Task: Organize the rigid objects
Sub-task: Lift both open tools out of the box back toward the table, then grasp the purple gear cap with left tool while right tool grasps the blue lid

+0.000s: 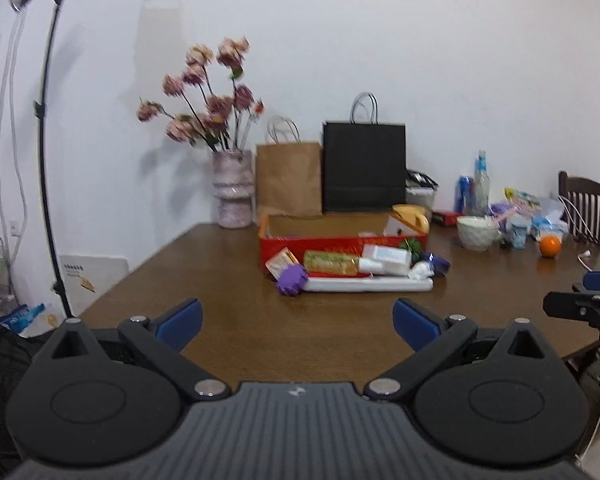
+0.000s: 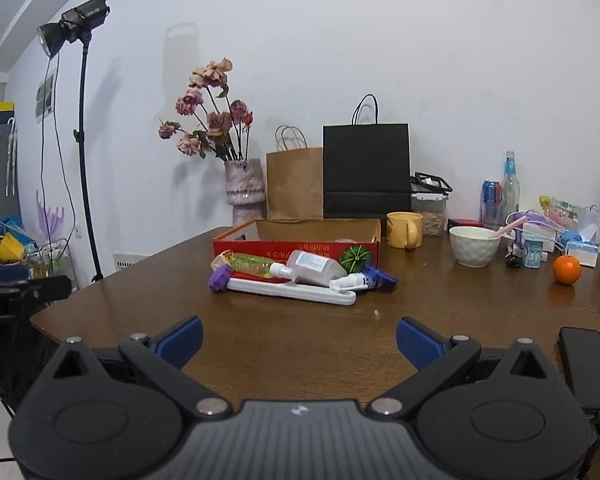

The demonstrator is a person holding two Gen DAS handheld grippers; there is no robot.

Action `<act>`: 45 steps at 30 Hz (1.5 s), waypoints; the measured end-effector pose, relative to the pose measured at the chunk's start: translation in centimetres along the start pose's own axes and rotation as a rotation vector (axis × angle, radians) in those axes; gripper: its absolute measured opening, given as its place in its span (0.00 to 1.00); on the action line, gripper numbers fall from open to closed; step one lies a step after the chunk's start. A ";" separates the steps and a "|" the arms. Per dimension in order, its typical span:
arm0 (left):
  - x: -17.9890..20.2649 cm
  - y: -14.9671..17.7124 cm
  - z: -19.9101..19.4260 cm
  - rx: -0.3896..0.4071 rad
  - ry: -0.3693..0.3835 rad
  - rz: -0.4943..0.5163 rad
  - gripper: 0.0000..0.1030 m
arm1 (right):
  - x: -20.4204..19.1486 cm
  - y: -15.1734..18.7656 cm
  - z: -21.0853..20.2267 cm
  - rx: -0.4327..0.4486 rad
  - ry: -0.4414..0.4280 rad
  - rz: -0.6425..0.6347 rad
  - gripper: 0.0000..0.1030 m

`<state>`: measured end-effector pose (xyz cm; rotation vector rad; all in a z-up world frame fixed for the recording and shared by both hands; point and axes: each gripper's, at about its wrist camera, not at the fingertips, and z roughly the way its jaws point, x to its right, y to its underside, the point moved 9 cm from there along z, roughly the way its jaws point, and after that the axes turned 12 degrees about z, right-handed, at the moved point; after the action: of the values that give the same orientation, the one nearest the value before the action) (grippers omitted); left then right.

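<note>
The left hand-held gripper (image 1: 298,326) has a ribbed dark grey housing with a small pale logo at its front edge. Two matt black rounded plates flank it, each with a raised oval ring and a triangular cut-out near its tip. Black link bars run forward from silver round pivots to blue fingers (image 1: 414,322) with flat faces. The right hand-held gripper (image 2: 299,338) is built the same: grey ribbed body, black plates, silver pivots, blue fingers (image 2: 182,338).
</note>
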<state>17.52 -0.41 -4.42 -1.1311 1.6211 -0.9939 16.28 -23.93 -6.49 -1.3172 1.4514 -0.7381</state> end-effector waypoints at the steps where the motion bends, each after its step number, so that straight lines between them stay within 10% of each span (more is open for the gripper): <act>1: -0.2 0.1 0.7 -0.011 -0.003 -0.005 1.00 | 0.0 0.0 0.5 -0.007 -0.002 -0.001 1.00; 20: -2.6 -0.9 19.9 -0.166 0.056 -0.042 1.00 | 6.9 -5.8 17.6 -0.104 0.026 0.117 0.90; 30: -2.6 -0.1 31.7 -0.285 0.115 -0.055 0.84 | 11.4 -7.7 28.3 -0.184 0.063 0.160 0.88; 45: -3.4 1.1 34.5 -0.315 0.290 -0.262 0.53 | 14.3 -5.3 35.5 -0.278 0.047 0.317 0.64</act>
<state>50.83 -0.87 -14.26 -1.4958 1.9452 -1.1373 52.61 -32.50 -16.63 -1.2378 1.7970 -0.3703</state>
